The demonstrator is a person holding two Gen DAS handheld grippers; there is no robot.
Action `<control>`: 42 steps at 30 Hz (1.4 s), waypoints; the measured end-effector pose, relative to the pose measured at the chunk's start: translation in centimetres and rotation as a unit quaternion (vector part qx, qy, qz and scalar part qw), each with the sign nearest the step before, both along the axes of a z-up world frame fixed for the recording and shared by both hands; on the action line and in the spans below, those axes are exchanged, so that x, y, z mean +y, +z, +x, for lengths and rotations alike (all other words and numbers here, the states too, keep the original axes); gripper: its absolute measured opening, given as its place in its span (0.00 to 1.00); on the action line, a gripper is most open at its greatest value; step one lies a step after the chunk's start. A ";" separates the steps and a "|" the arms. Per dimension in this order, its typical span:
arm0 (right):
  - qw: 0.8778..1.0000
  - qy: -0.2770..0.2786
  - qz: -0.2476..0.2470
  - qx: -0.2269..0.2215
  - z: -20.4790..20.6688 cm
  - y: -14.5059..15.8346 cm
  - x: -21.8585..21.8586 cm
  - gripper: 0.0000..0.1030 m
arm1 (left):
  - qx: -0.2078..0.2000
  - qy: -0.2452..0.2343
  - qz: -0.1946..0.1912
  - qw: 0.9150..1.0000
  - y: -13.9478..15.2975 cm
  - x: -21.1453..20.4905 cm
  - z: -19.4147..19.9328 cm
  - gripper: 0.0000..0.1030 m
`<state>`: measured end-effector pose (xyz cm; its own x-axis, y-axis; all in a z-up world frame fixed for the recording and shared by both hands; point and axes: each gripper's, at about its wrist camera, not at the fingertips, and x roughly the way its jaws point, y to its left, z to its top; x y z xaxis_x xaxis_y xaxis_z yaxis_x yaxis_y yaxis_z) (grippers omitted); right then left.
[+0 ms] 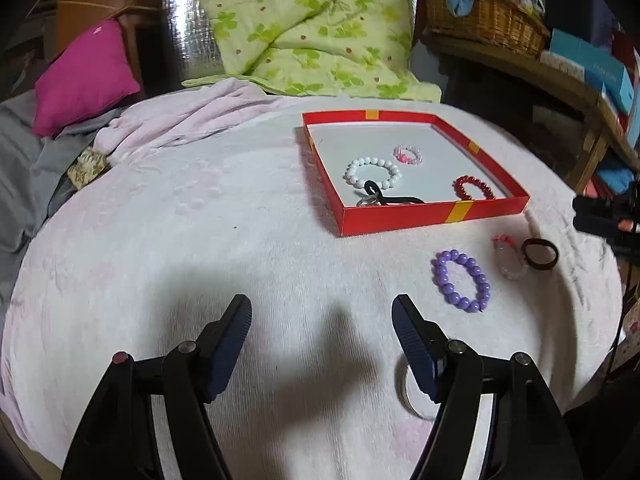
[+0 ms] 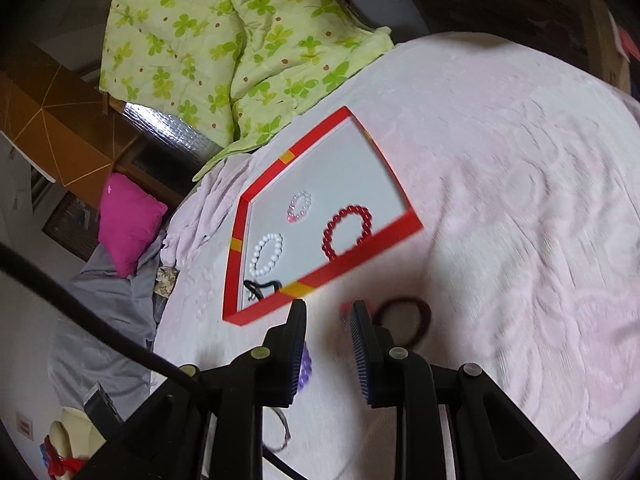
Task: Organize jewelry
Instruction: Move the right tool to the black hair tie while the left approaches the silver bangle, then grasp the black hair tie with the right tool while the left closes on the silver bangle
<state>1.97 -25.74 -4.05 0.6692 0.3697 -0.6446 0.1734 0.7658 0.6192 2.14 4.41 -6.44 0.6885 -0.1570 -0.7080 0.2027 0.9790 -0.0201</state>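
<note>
Jewelry partly sorted: red tray (image 1: 436, 218) w/ 4 pcs ahead of left tool (image 1: 322, 320), gaping, empty. Purple bracelet (image 1: 460, 280) just right, loose on bed. Right tool (image 2: 328, 320) narrow, empty.

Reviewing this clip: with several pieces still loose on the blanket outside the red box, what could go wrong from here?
1. The ring lies partly hidden under the left claw, so it may be overlooked or pressed into the blanket.
2. The clear pink bracelet touches the dark hair tie; one grab might drag both.
3. The purple bracelet is round-beaded and could slip from a narrow pinch before reaching the red box.
</note>
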 end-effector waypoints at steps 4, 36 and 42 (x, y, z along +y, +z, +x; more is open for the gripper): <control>1.000 0.007 -0.007 0.003 -1.8 -0.3 0.0 0.25 | -0.010 -0.011 -0.009 1.000 0.1 0.2 -1.7 0.71; 0.999 -0.036 0.016 0.036 -1.6 -3.2 -3.3 0.31 | 0.036 -0.133 -0.003 0.990 -2.9 -4.4 -4.0 0.71; 0.998 -0.030 -0.003 0.046 0.0 -3.3 -3.0 0.31 | 0.052 -0.124 -0.024 0.991 -3.2 -4.8 -3.4 0.71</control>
<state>2.01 -28.74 -7.35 0.6279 0.3255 -0.7070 0.2759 0.7563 0.5932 -1.28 -0.38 -9.61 0.5485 -0.3485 -0.7600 0.4319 0.8964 -0.0993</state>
